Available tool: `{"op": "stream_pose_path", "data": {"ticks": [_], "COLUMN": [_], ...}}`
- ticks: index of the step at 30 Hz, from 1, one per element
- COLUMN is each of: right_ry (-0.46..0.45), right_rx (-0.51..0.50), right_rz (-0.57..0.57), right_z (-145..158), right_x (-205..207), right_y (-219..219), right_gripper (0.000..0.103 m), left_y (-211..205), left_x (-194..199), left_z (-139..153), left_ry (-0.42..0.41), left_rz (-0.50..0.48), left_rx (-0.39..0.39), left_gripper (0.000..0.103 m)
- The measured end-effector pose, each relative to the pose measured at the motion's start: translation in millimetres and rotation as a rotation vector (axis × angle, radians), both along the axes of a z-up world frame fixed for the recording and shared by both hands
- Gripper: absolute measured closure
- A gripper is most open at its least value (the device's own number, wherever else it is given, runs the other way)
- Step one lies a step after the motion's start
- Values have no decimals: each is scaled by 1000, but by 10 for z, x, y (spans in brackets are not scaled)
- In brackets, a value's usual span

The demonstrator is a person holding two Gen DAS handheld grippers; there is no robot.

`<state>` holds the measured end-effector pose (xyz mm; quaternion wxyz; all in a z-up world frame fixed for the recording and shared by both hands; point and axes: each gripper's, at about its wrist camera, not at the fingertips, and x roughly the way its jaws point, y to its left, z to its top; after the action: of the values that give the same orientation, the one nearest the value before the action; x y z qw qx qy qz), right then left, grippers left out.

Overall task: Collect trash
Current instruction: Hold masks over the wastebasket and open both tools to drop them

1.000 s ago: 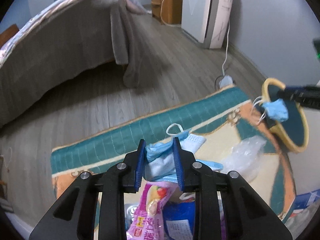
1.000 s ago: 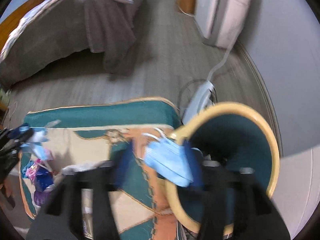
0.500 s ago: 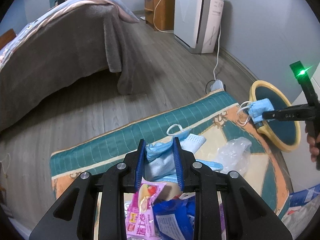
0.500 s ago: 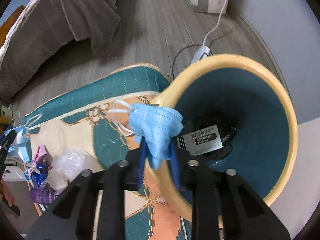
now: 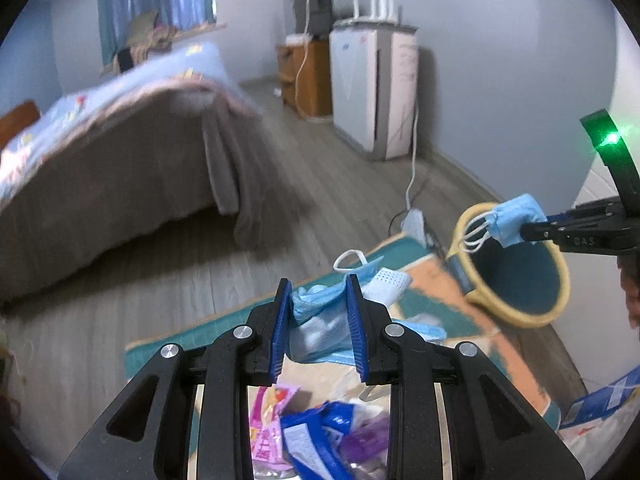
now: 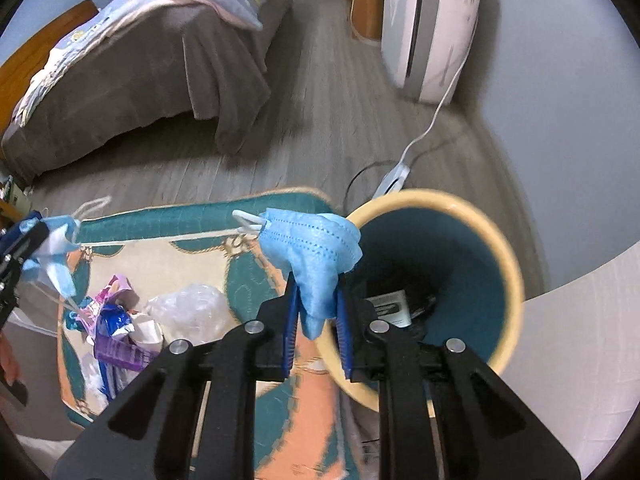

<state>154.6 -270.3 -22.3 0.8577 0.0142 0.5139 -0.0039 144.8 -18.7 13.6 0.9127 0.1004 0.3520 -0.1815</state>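
Note:
My left gripper is shut on a bunch of blue face masks, held above the rug; it also shows at the left edge of the right wrist view. My right gripper is shut on a blue face mask, held beside the near rim of the yellow bin with the teal inside; the bin holds a small box. In the left wrist view the right gripper holds its mask over the bin's rim.
Snack wrappers and a clear plastic bag lie on the teal and orange rug. A bed stands at the left, a white appliance with a cable and power strip by the wall.
Both grippers have risen with their masks. The right gripper has drawn back, so its mask now hangs beside the bin's rim. The views now show more of the room.

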Motion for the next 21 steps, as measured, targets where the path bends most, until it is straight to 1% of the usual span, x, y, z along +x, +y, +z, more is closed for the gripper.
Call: {"op": "stream_pose_path", "data": {"ticks": [3, 6, 9, 12, 15, 17, 21], "right_ry": [-20, -17, -7, 12, 26, 28, 29], "right_rx": [1, -14, -19, -10, 0, -7, 8], "right_rz": [-21, -44, -60, -76, -70, -55, -45], "right_z": [106, 119, 90, 34, -23, -45, -60], "right_x": [-80, -127, -158, -157, -140, -129, -129], "right_y": [-145, -289, -406, -488, -486, -463, -477], "right_gripper": [86, 86, 86, 86, 86, 86, 86], "left_y": [-162, -363, -602, -828, -985, -1043, -1135], "left_x": [-138, -247, -356, -440, -484, -502, -526], "left_z": [134, 141, 7, -202, -344, -398, -421], "left_ry": [-30, -39, -4, 36, 62, 82, 115], "left_rz": [-23, -55, -102, -143, -155, -146, -116], "left_rx": [-18, -17, -3, 49, 80, 71, 23], "left_gripper": [74, 74, 74, 74, 74, 74, 74]}}
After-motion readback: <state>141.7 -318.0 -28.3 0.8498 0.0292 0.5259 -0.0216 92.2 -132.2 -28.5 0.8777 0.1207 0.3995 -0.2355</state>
